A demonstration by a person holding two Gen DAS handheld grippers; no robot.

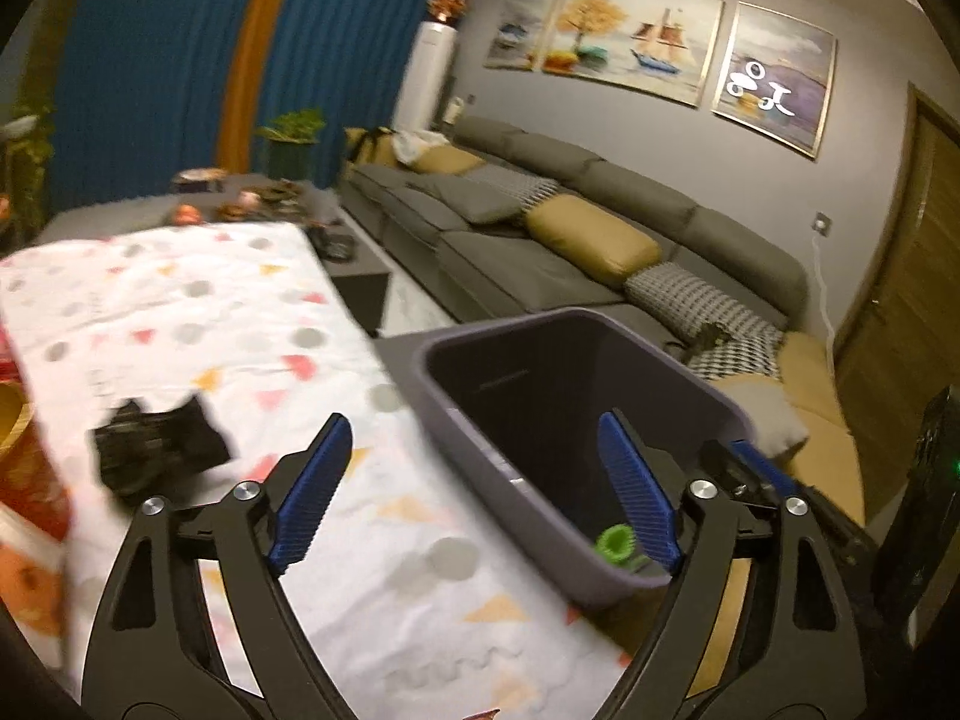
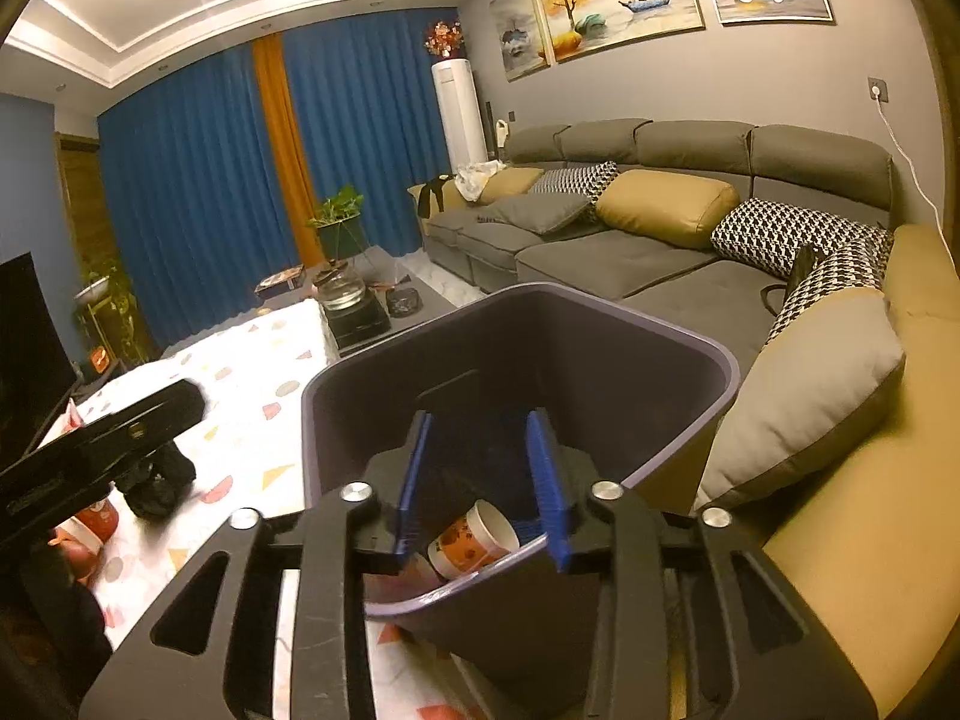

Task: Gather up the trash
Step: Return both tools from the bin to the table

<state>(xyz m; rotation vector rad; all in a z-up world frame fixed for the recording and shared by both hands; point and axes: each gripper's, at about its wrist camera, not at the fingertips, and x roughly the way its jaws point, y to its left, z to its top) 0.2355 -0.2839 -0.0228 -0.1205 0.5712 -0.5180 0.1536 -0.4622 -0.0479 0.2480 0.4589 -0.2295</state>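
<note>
Left tool (image 1: 474, 486) gapes wide above bin (image 1: 456, 414) rim, empty.

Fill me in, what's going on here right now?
Trash collection in a living room. The right hand-held gripper hangs over the dark grey plastic bin, jaws part-open with nothing between them; a printed paper cup lies inside. The left hand-held gripper is wide open and empty beside the bin. A crumpled black wrapper lies on the white patterned tablecloth.

A grey sofa (image 2: 630, 252) with mustard cushions (image 2: 666, 207) stood at the right; blue curtains (image 2: 192, 180) hung far left beside a potted plant (image 2: 337, 216).
</note>
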